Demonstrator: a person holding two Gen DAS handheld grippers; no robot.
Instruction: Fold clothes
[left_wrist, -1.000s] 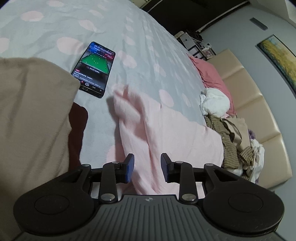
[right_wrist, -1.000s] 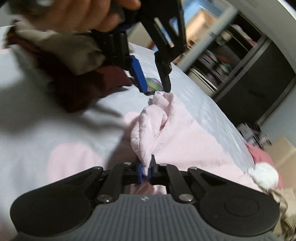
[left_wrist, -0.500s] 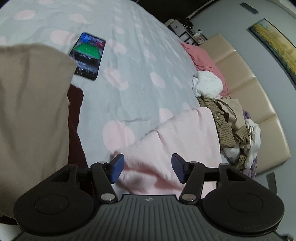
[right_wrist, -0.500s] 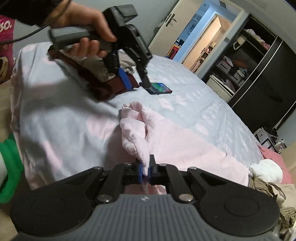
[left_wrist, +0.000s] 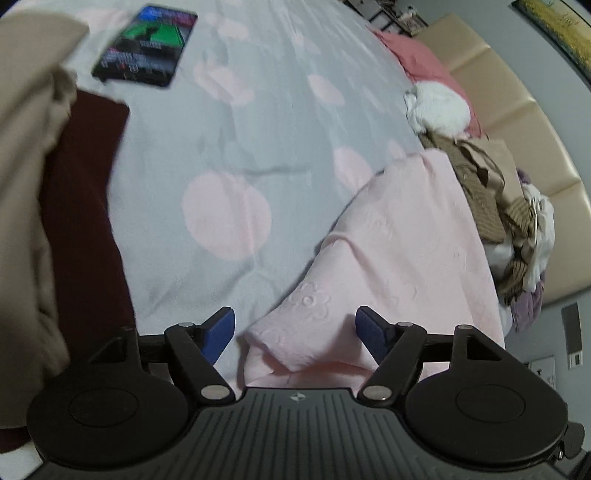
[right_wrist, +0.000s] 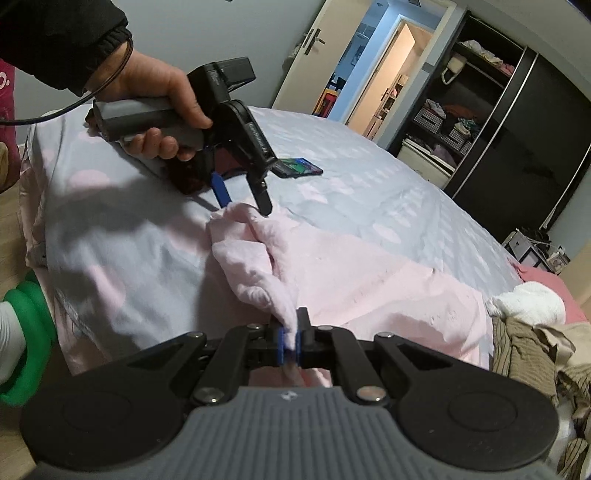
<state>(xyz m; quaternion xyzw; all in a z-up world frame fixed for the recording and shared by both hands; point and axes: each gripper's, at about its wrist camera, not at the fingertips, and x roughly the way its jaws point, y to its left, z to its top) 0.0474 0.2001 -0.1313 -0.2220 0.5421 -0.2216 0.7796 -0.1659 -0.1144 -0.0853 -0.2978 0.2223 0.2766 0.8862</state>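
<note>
A pale pink garment (right_wrist: 369, 284) lies on a bed (right_wrist: 369, 192) whose grey cover carries large pink dots. The cloth is soft, with a faint raised flower pattern (left_wrist: 310, 301), and it is spread flat over the part of the bed nearest the pile of unfolded clothes (left_wrist: 498, 199) by the headboard edge. Its near end is gathered into a rumpled ridge that runs up from the right gripper (right_wrist: 290, 341) toward the left gripper (right_wrist: 243, 203).

The right gripper is clamped tight on a bunched fold of the pink garment, with cloth squeezed between its blue pads. The left gripper (left_wrist: 295, 332), held in a hand (right_wrist: 159, 107) with a dark sleeve, has its jaws spread wide; in the left wrist view a corner of the pink garment lies between the fingers without being pinched, and in the right wrist view its tips sit just at the top of the ridge.

A phone (left_wrist: 146, 46) with a lit screen lies farther along the bed. Folded tan (left_wrist: 22, 184) and dark red clothes (left_wrist: 81, 206) sit stacked near the bed's left edge.
</note>
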